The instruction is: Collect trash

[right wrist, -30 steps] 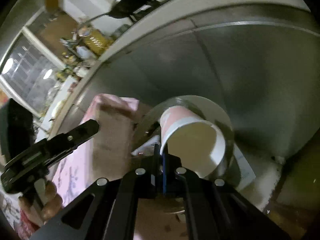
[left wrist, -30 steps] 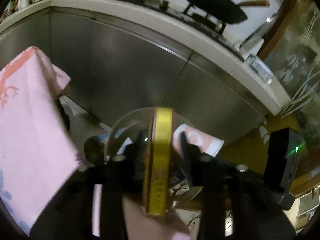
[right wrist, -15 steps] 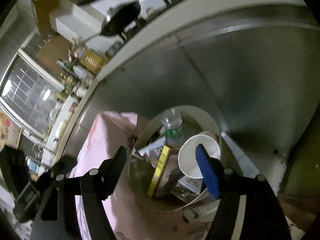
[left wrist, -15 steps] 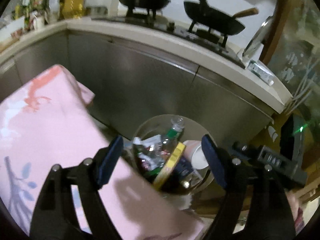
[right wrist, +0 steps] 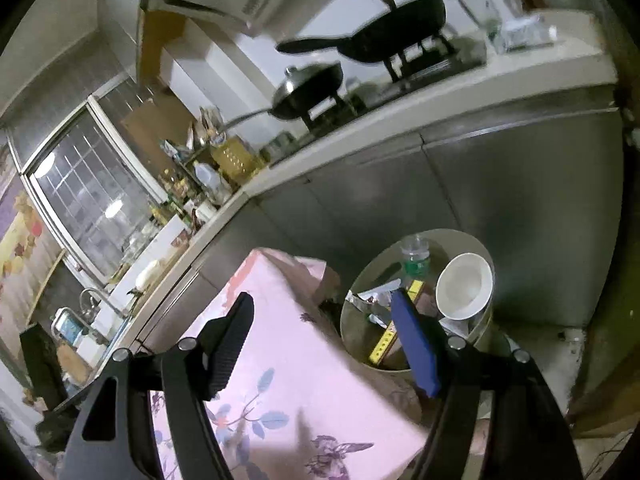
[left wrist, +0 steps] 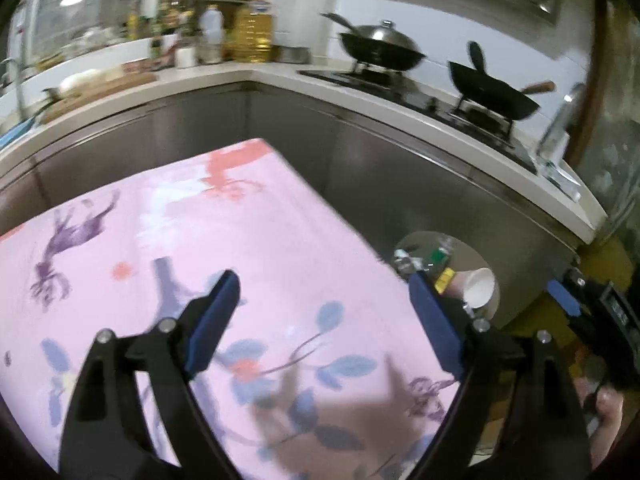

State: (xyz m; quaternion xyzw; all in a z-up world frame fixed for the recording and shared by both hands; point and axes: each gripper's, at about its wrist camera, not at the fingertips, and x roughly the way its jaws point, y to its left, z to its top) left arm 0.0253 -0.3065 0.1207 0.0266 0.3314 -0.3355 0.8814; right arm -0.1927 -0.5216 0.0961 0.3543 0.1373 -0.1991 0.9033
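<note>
Kitchen counter run wraps the far side: steel cabinet fronts, two woks on the hob, bottles in the corner.

Tabletop (left wrist: 280,272) under a pink floral cloth fills the near field in both views. No trash visible on the part shown; near edge is hidden behind the gripper bodies.

Trash bin (right wrist: 476,240), round and open-topped, stands on the floor just off the tabletop's far right corner, against the cabinet fronts. It looks well filled.

In the bin: white paper cup (right wrist: 464,286) lying on its side near the rim, mouth toward the camera; clear plastic bottle (right wrist: 416,256) with green label behind it; yellow box (right wrist: 384,340) standing on edge; crumpled wrappers beside it.

Left gripper (left wrist: 324,312) over the tabletop, fingers spread wide, nothing between them. Right gripper (right wrist: 332,344) likewise spread and empty, its blue-padded finger overlapping the bin in view.

Judgement: drop-off appears done, next pickup pending.

Risks: cup sits high on the pile, so another item dropped in could tip it out over the rim. A low sweep back could snag the cloth on a finger.
</note>
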